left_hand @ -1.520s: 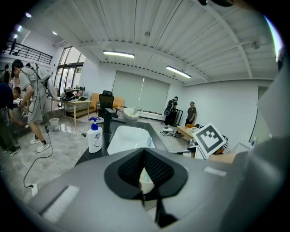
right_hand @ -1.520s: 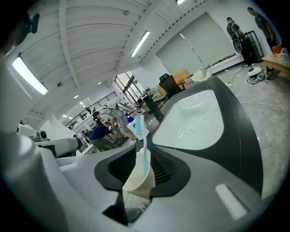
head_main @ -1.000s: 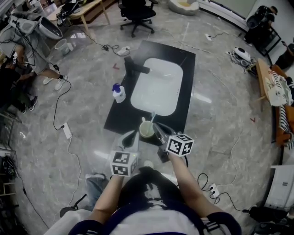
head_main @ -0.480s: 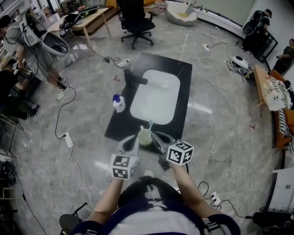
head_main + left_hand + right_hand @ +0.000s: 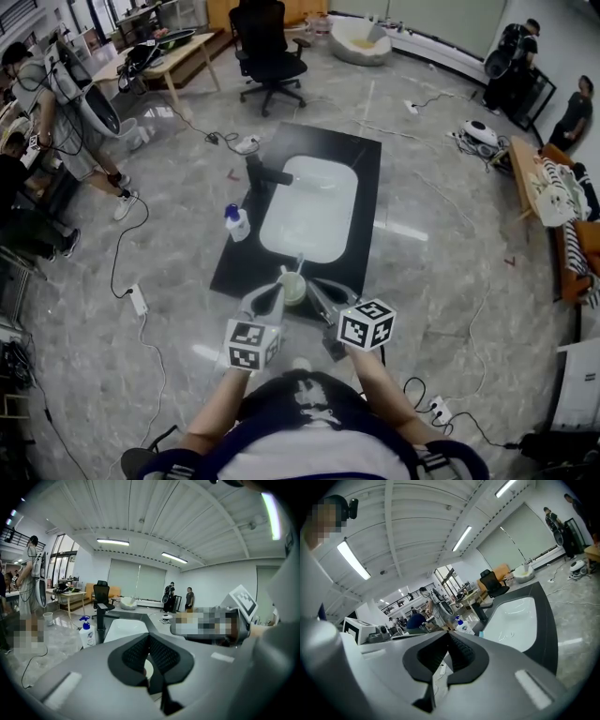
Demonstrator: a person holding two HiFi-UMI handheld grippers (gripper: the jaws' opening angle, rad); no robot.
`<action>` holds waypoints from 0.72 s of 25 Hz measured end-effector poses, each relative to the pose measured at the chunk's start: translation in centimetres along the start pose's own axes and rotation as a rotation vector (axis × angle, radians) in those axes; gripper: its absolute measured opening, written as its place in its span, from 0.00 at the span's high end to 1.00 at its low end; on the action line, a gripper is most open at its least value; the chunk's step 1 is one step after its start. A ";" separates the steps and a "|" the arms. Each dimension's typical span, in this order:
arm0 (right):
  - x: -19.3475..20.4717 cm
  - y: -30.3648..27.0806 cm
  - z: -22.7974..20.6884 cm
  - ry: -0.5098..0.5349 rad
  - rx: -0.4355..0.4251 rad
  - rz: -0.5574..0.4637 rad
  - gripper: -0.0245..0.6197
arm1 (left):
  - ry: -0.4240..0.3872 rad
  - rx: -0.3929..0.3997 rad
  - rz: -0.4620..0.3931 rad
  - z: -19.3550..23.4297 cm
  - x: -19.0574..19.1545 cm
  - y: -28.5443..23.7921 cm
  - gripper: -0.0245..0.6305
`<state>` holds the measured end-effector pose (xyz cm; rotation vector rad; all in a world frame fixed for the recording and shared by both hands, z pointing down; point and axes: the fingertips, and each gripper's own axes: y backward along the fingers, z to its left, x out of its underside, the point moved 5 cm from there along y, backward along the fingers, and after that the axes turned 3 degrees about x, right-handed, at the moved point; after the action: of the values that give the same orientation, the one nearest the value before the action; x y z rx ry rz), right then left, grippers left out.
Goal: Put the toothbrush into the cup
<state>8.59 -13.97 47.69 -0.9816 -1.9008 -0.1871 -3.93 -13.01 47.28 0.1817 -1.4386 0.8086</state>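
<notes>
Both claws have drawn back from the cup [image 5: 292, 288]; the toothbrush [image 5: 298, 265] stands inside it. Left claw [image 5: 271, 294] and right claw [image 5: 315, 289] flank the cup, each pressed together and empty.

place: open-plan lab | office chair [image 5: 265, 42] | desk [image 5: 176, 54] | floor-standing sink [image 5: 311, 208]

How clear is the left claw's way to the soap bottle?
Likely yes: the bottle stands alone, ahead-left of the left claw, nothing between; the cup is off to its right.
</notes>
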 end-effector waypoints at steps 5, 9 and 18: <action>-0.3 1.2 1.7 0.031 -0.002 -0.019 0.96 | -0.009 0.021 0.003 -0.6 0.0 0.8 0.96; 0.0 1.5 3.2 0.069 -0.001 -0.028 0.96 | -0.017 0.024 -0.007 -0.7 -0.2 1.4 0.96; 0.0 2.1 6.0 0.137 0.037 -0.051 0.96 | -0.035 0.045 -0.030 -1.0 -1.1 3.2 0.96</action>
<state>5.97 -9.57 43.91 -0.8740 -1.7987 -0.2425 -4.92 -10.51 44.99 0.2522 -1.4482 0.8167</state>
